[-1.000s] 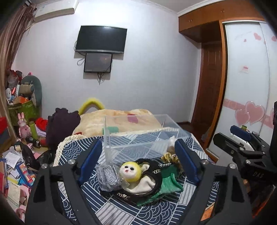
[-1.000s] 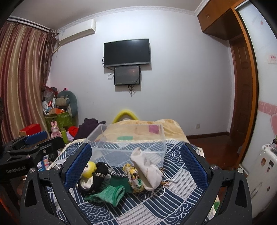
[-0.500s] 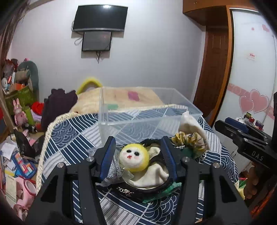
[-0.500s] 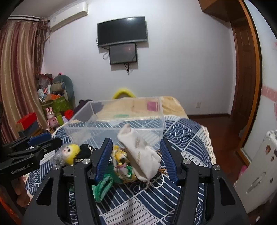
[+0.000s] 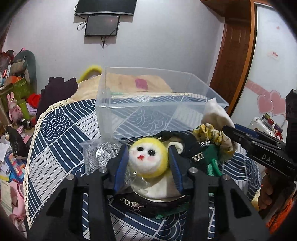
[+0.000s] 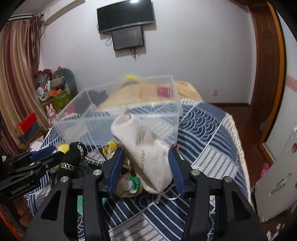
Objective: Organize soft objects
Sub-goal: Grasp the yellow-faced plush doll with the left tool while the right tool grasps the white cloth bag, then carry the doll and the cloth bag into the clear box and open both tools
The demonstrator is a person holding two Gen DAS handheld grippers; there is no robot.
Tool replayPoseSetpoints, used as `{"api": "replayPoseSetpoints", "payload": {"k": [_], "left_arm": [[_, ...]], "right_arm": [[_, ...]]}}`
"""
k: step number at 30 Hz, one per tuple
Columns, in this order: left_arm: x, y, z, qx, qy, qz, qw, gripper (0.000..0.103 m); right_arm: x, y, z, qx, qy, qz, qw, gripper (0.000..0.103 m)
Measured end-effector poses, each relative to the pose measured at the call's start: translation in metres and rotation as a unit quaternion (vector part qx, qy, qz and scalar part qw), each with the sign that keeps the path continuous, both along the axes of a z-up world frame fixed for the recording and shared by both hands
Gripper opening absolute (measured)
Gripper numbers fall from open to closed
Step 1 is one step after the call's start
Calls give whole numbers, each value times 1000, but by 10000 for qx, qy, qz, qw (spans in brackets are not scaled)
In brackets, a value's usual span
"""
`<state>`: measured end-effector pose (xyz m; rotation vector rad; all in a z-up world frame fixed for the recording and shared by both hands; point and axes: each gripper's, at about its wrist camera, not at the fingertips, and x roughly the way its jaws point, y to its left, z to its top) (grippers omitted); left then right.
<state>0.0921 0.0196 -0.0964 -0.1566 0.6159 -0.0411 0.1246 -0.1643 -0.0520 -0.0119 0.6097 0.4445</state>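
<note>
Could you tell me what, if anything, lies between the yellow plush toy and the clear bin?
Nothing visible does: the yellow plush toy, pinched in the left gripper, sits just before the clear bin, whose top is open.

pale wall (image 6: 194, 55) with mounted tv (image 6: 126, 13), striped curtain (image 6: 16, 77) left, wooden door (image 6: 267, 61) right.

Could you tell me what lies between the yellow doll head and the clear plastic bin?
Left wrist view: between the yellow doll head and the clear plastic bin lies only a black strap and patterned cloth.
</note>
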Motion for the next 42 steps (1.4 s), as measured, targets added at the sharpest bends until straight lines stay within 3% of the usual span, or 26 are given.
{"api": "replayPoseSetpoints", "payload": {"k": [4,6,8,18,27,35,42], "left_arm": [[1,1,-3,-41,15,-22,10000,42],[0,2,-3,-49,-9,-28,10000,41],[-1,3,-2,-84,-39,-33,10000,39],[-20,9,22,-99,-529,84,9985,37],[-23,6,53,238,-867,88,9959,37],[-4,20,74,170,-1150,108,9932,37],[30,31,77,98,-964,137,9952,37]], "right_arm": [[7,0,-11,42,290,81,9995,27],[8,-1,-12,88,336,94,9994,23],[6,-3,-11,138,305,90,9994,12],[-9,-10,7,193,-208,-63,9996,10],[-18,-16,33,331,-655,-98,9973,9],[-15,-15,63,452,-1102,-112,9928,9],[7,1,72,449,-1234,-148,9912,9]]}}
